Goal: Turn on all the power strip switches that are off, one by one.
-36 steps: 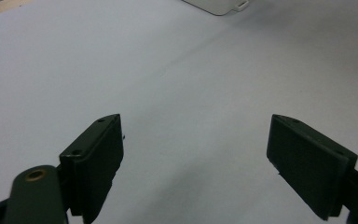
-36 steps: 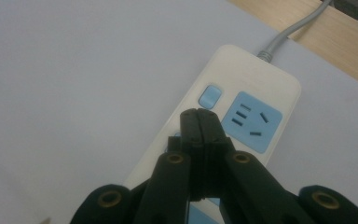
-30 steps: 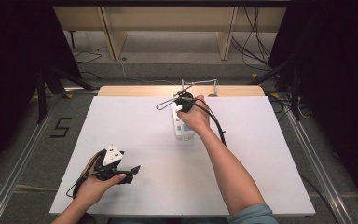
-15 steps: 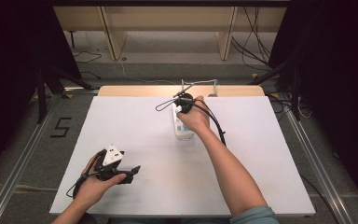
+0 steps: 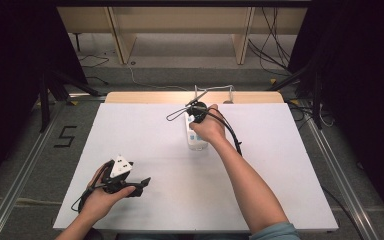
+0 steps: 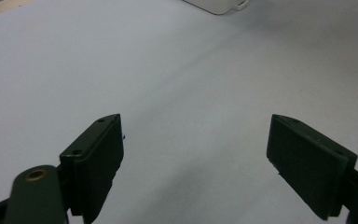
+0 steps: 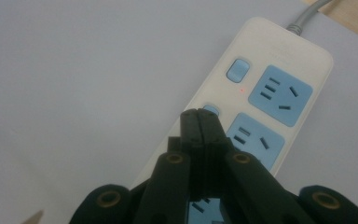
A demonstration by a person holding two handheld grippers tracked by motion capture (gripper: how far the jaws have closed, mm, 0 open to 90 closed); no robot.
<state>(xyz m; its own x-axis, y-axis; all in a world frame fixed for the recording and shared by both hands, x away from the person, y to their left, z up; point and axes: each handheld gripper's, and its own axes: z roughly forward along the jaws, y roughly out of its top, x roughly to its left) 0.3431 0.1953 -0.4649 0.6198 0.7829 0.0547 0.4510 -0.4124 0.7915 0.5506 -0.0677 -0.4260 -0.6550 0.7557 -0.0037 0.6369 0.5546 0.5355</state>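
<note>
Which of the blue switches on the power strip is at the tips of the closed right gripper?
The second switch from the cord end. The right gripper partly covers it, while the first switch beside the end socket is uncovered.

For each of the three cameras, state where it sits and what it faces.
High view: above the person's side, looking down on the white table; both forearms show.
Left gripper view: on the left gripper, open jaws over the table.
Right gripper view: on the right gripper, shut above the white power strip with blue sockets.
All share that strip.
</note>
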